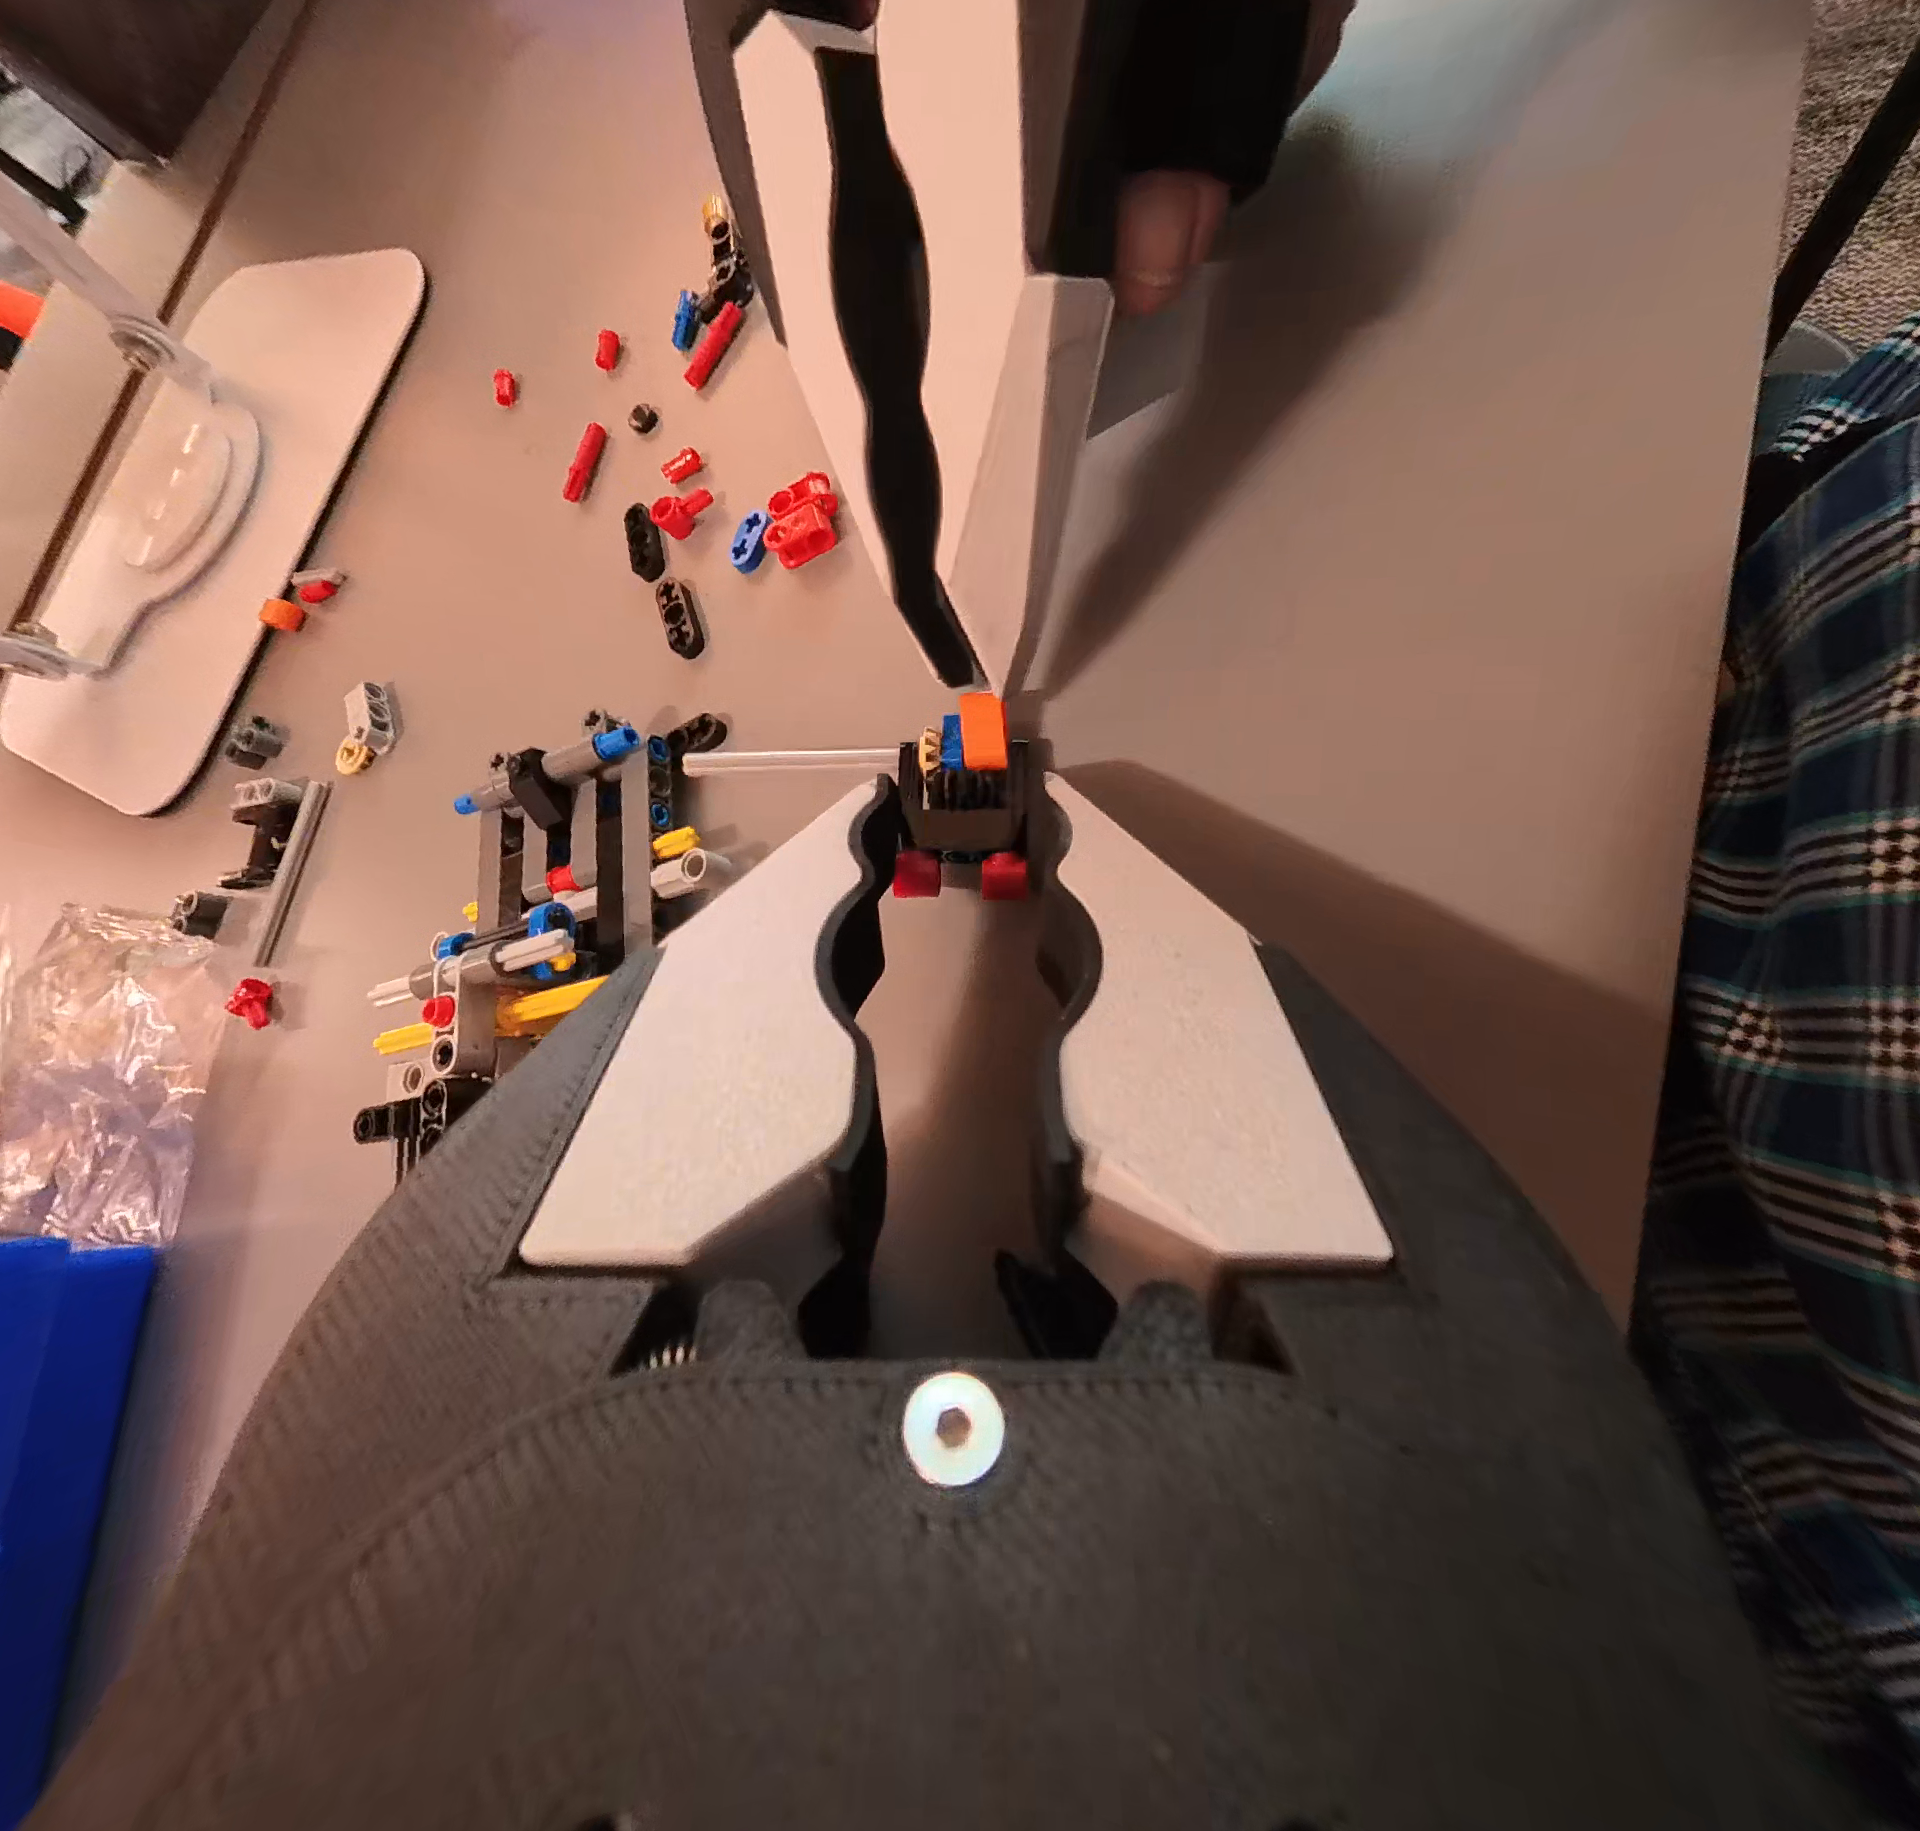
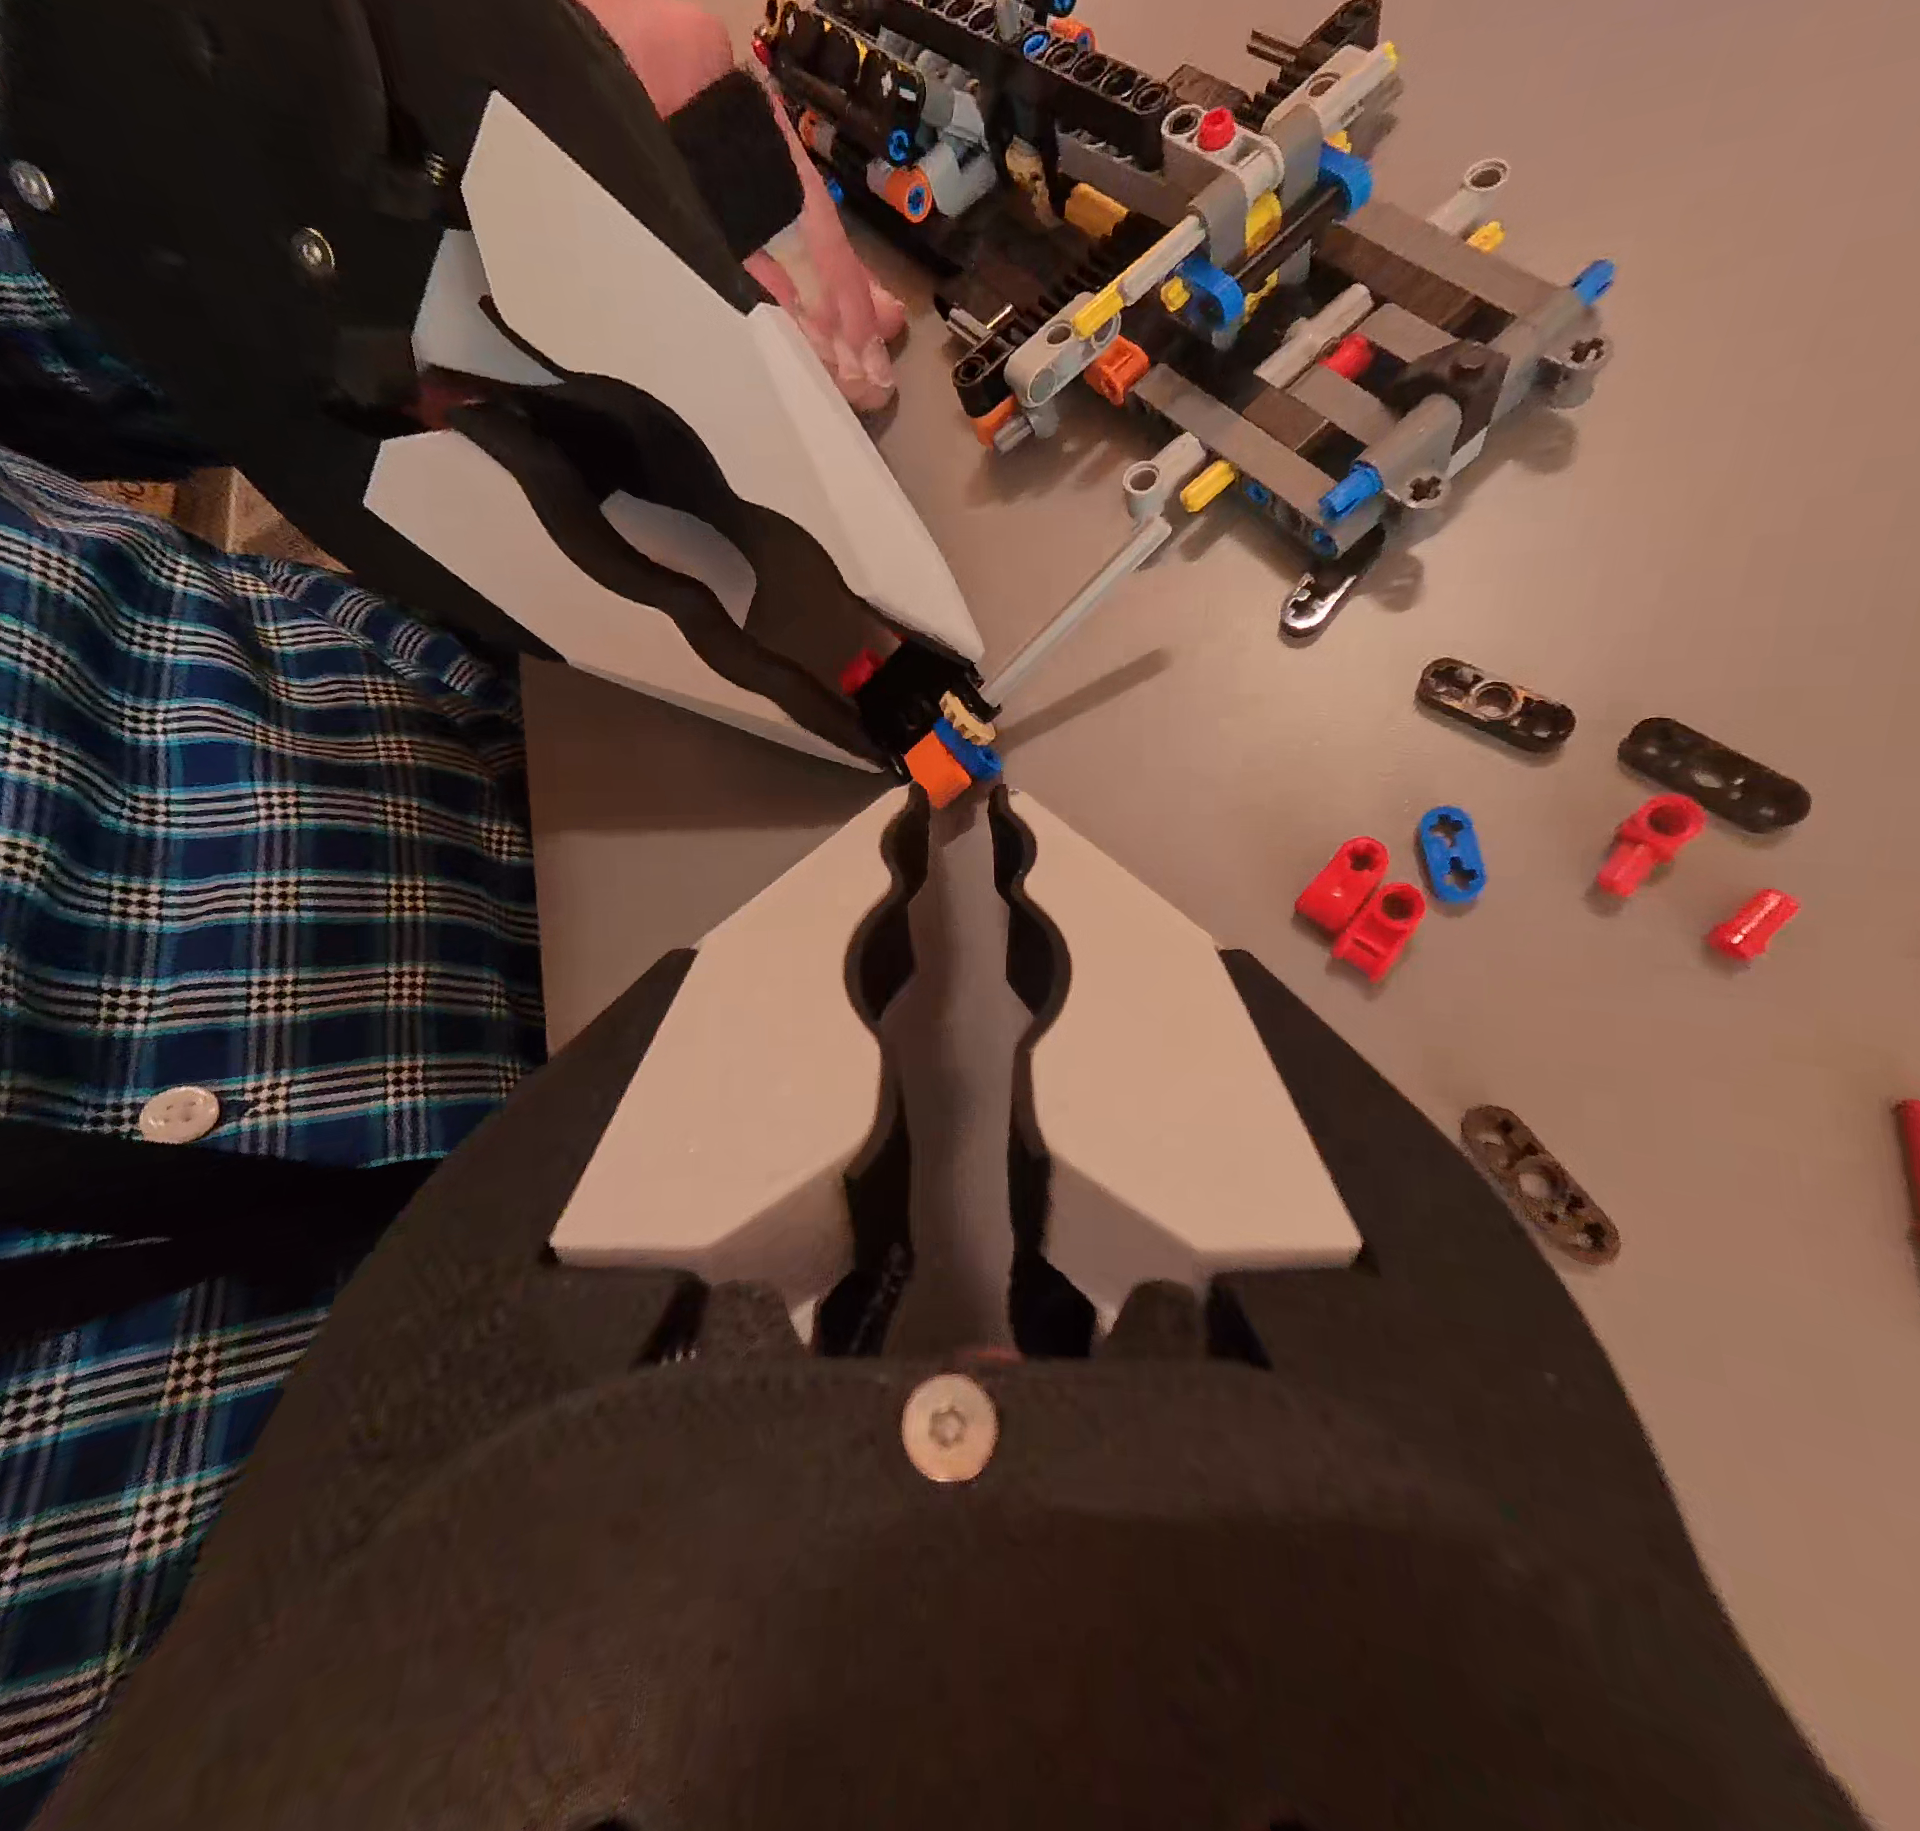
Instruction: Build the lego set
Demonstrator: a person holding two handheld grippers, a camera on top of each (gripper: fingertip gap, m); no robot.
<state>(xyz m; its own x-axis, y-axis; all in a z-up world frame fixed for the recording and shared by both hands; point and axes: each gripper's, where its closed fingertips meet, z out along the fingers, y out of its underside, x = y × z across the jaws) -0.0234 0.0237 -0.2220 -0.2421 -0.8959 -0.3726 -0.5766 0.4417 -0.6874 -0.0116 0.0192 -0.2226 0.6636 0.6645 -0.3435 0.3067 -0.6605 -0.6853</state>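
Note:
My left gripper (image 1: 961, 794) is shut on a small black sub-assembly (image 1: 961, 820) with two red pins, a tan gear and a light grey axle (image 1: 790, 763) sticking out to the left. An orange piece (image 1: 982, 732) sits on its far end beside a blue one. My right gripper (image 1: 987, 685) comes in from above, its tips nipping the end of the orange piece (image 2: 935, 773). In the right wrist view my right gripper (image 2: 956, 794) is nearly closed and meets the left gripper (image 2: 930, 711), which holds the sub-assembly (image 2: 909, 701) above the table.
The large grey, black and yellow chassis build (image 2: 1247, 275) lies farther out on the table, also seen in the left wrist view (image 1: 561, 898). Loose red, blue and black pieces (image 2: 1444, 856) are scattered nearby. A crumpled plastic bag (image 1: 83, 1054) and a white board (image 1: 260, 534) lie left. A person's plaid shirt (image 2: 208, 742) is at the table edge. The tips of both grippers are at nearly the same place.

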